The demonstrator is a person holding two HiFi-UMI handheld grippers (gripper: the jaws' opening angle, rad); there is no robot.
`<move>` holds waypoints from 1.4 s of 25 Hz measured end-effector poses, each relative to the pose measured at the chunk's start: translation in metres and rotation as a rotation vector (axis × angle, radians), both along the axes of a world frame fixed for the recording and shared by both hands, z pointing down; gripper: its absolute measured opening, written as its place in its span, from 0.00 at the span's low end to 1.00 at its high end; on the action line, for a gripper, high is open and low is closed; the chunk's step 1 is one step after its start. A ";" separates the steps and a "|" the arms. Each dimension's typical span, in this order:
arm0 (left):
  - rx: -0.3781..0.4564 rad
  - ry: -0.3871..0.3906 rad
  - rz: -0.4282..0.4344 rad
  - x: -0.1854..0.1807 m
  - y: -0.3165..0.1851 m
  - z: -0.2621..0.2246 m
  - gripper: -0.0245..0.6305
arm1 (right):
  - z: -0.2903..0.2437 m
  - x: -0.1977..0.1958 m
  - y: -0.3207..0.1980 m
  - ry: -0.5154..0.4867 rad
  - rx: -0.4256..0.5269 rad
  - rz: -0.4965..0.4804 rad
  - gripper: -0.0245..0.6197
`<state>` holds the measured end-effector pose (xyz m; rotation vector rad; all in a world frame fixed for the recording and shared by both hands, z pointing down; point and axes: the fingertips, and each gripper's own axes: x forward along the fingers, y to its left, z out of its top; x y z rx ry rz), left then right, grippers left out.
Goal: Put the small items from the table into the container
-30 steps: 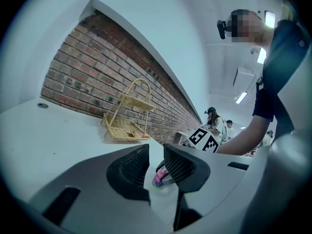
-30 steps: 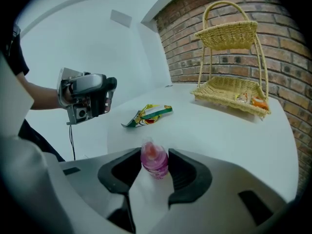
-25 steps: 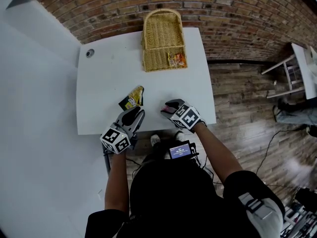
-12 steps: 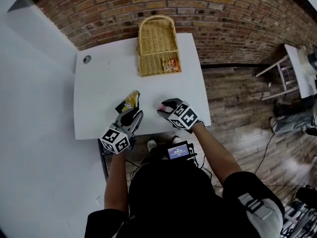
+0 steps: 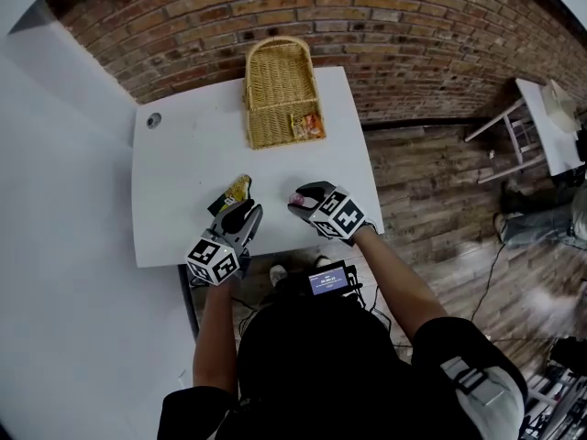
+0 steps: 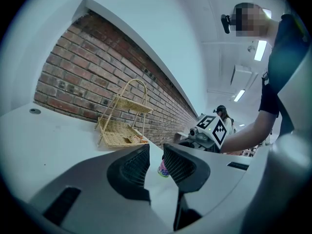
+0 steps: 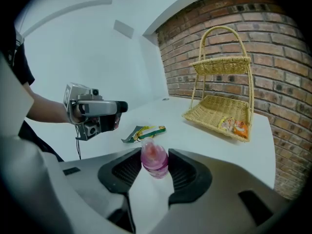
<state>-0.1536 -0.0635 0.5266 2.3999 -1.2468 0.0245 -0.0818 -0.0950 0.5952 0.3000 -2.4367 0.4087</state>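
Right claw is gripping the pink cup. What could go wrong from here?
The pink cup is rounded and pinched only by its sides in the right claw, so it might slip or tip during the carry.
The basket has an upper shelf over its lower tray; the claw could knock it while dropping the cup in.
The empty left claw might nudge the nearby snack packet.

Table (image 5: 183, 181): plain white.
Basket (image 5: 275, 85), far edge: straw-tan wicker weave.
Packet (image 5: 307, 125) inside the basket: orange and yellow.
Sachet (image 5: 234, 191), near the front edge: green and yellow with black trim.
Small bottle (image 7: 155, 161): translucent pink.
Left gripper (image 5: 245, 209) and right gripper (image 5: 299, 200): grey bodies, black ribbed pads, black-and-white square-marker cubes.
Wall (image 5: 413, 26): red-brown brick.
Floor (image 5: 440, 209): brown planks.
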 end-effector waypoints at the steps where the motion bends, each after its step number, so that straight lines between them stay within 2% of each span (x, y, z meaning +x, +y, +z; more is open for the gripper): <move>1: 0.000 0.000 0.001 0.000 0.000 0.000 0.17 | -0.001 0.000 -0.001 -0.001 0.001 0.001 0.31; 12: -0.001 0.000 -0.003 0.000 -0.015 -0.002 0.17 | -0.013 -0.007 -0.025 -0.032 0.010 0.017 0.31; 29: -0.003 -0.011 0.013 -0.011 -0.062 -0.003 0.17 | -0.028 -0.041 -0.085 -0.059 0.048 0.002 0.31; 35: -0.005 -0.012 0.015 -0.015 -0.075 0.000 0.17 | -0.029 -0.051 -0.106 -0.084 0.046 0.038 0.32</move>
